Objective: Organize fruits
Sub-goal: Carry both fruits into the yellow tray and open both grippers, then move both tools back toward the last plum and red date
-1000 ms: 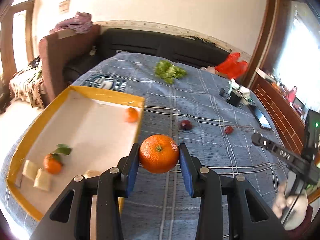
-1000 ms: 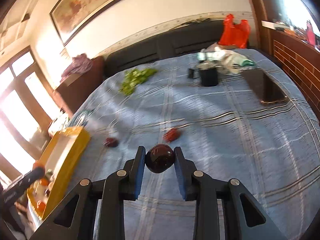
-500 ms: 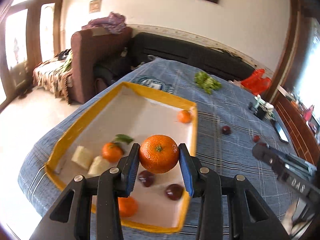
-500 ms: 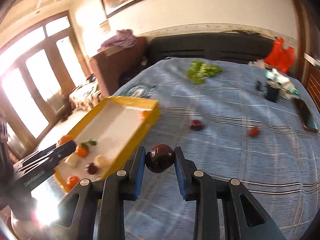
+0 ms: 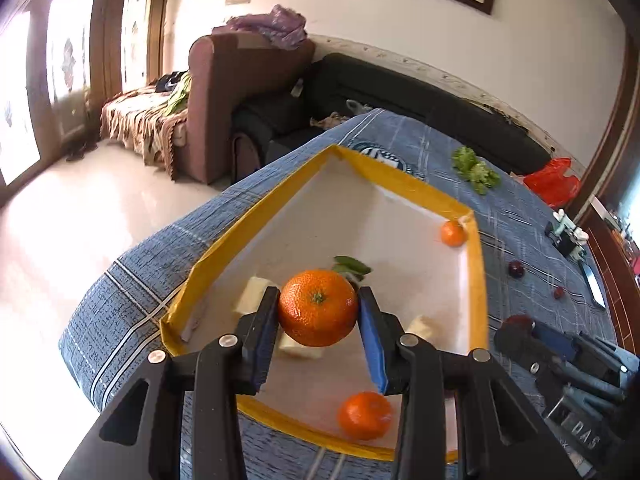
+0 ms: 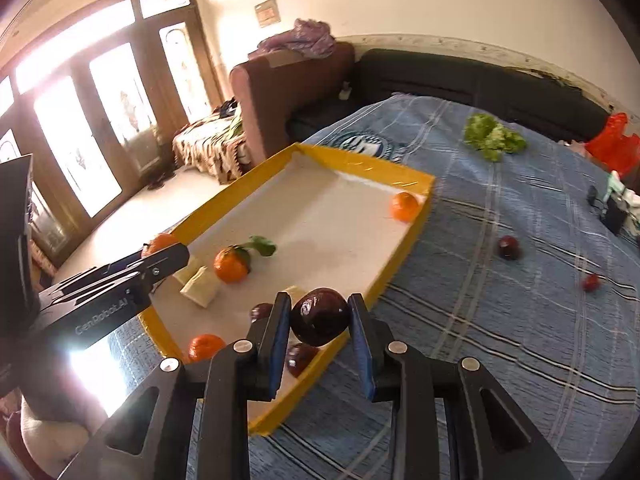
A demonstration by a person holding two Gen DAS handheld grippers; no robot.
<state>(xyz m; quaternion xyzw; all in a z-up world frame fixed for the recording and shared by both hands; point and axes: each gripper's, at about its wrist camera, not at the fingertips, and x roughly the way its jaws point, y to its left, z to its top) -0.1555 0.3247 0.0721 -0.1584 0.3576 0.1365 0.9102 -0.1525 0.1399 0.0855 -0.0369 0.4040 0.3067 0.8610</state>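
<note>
An orange (image 5: 318, 308) sits clamped between the blue pads of the left gripper (image 5: 319, 314), stem end facing the camera, held in the air above the yellow-rimmed tray (image 5: 478, 280). The right gripper (image 6: 320, 316) is closed on a dark plum (image 6: 319, 316), which hangs over the tray's near right rim. Both fruits are pressed on both sides by the pads, and neither touches the tray.

Inside the tray, on its pale floor, lie several fruits already: a small orange in the far right corner (image 6: 405, 207), a leafy orange (image 6: 231, 266) toward the left with its green leaf (image 6: 262, 246) pointing away, and another orange near the front edge (image 6: 206, 347). Two dark plums (image 6: 301, 356) rest near the front right, partly hidden behind the right gripper's fingers. A few pale chunks (image 6: 200, 288) lie beside the leafy orange; what they are I cannot tell.

The tray stands on the left part of a blue checked cloth (image 6: 500, 320). Out on the cloth to the right, well apart from the tray, lie a loose dark plum (image 6: 509, 247) and a small red fruit (image 6: 591, 282). Farther back sits a bunch of green leaves (image 6: 493, 138), and a red plastic bag (image 6: 612, 148) at the far right edge. A brown armchair (image 6: 288, 92) and a black sofa (image 6: 480, 80) stand beyond the cloth.
</note>
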